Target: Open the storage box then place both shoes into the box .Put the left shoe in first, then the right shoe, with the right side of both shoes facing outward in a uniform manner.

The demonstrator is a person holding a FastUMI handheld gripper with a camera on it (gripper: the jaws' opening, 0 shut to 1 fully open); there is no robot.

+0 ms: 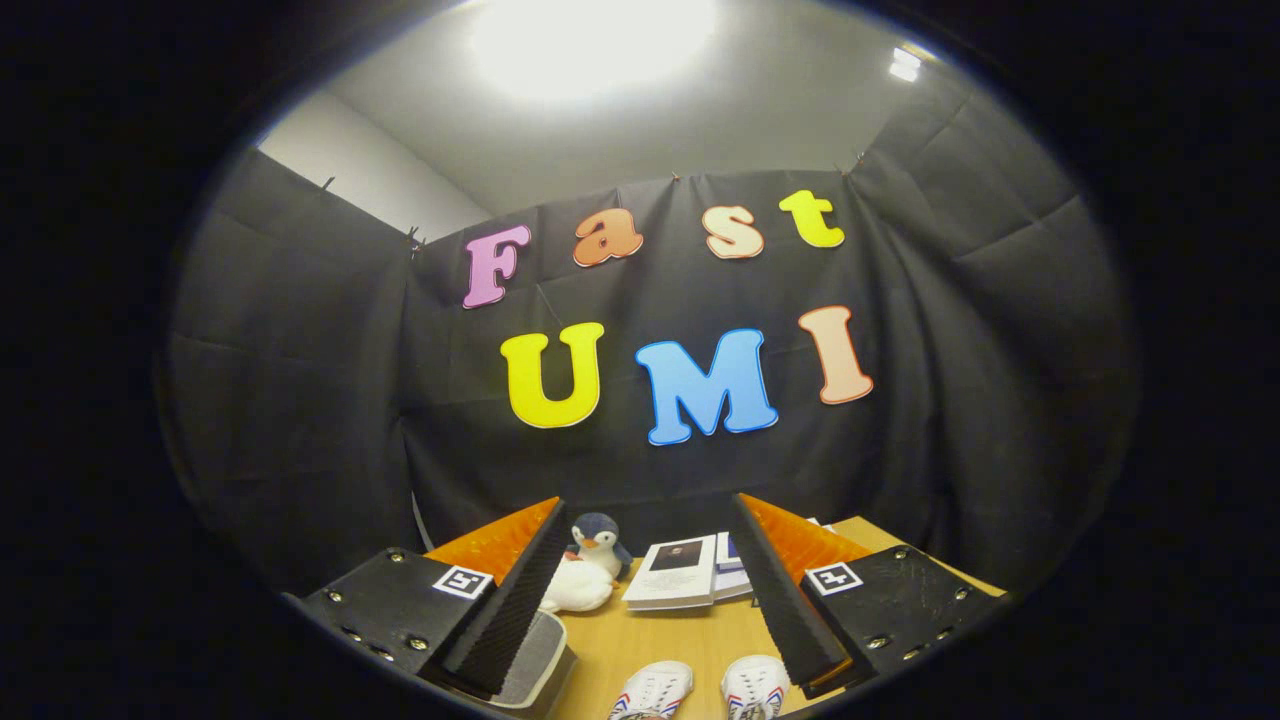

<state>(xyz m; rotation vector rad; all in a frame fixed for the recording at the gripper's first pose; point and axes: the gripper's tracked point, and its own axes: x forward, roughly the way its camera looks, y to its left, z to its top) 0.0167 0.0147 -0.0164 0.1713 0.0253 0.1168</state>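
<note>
Your gripper (pixel 645 590) is wide apart, holding nothing; both shoes (pixel 652 690) (pixel 755 686) lie on the table (pixel 660 640) between its fingers.

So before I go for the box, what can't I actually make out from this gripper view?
- Two white shoes with red-and-blue trim between the open jaws: just the toes show, the rest cut off by the view's lower edge.
- Grey-white storage box: one corner visible, the rest behind a finger; lid state unclear.
- White books beside the plush penguin: partly behind the other finger; covers too small.
</note>
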